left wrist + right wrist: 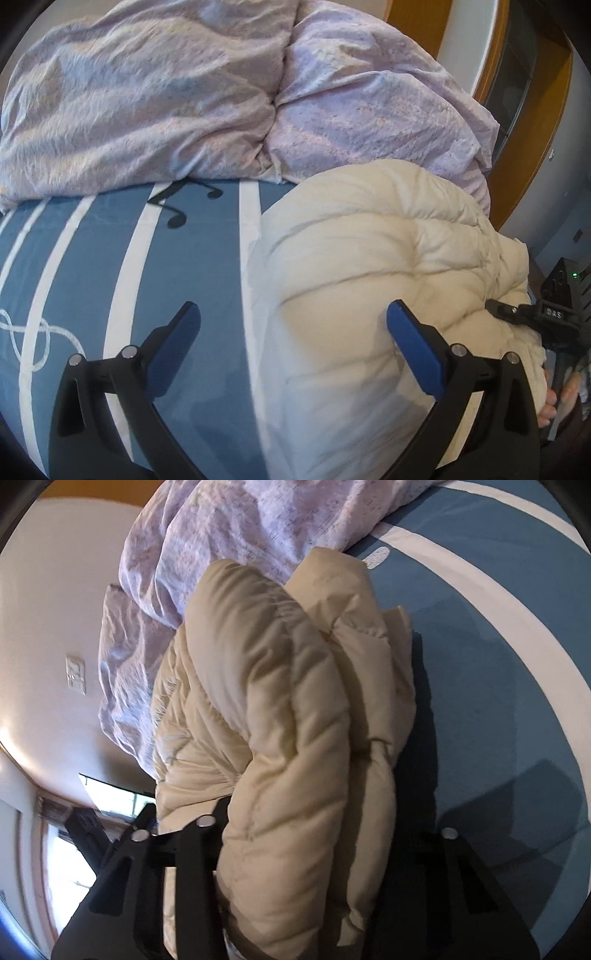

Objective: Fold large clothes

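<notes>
the puffy quilted coat [373, 295] is cream to pale beige, plain, with stitched channels. the bed sheet [207, 302] under it is dusty blue with broad white stripes, black music notes [177, 218] and a thin white looping line [33, 336]. the crumpled duvet [177, 96] behind is pale lilac with faint pinkish and bluish mottling. the left tool [293, 347] has black arms, silver pins and bright blue pads [417, 350]. the right tool [314, 849] shows black arms. the wall [55, 620] is white, with orange-brown wooden trim [524, 122].

Left gripper [293, 325] black curved arms, blue jaws, silver pins, right gripper [532, 314] black, white lettering
</notes>
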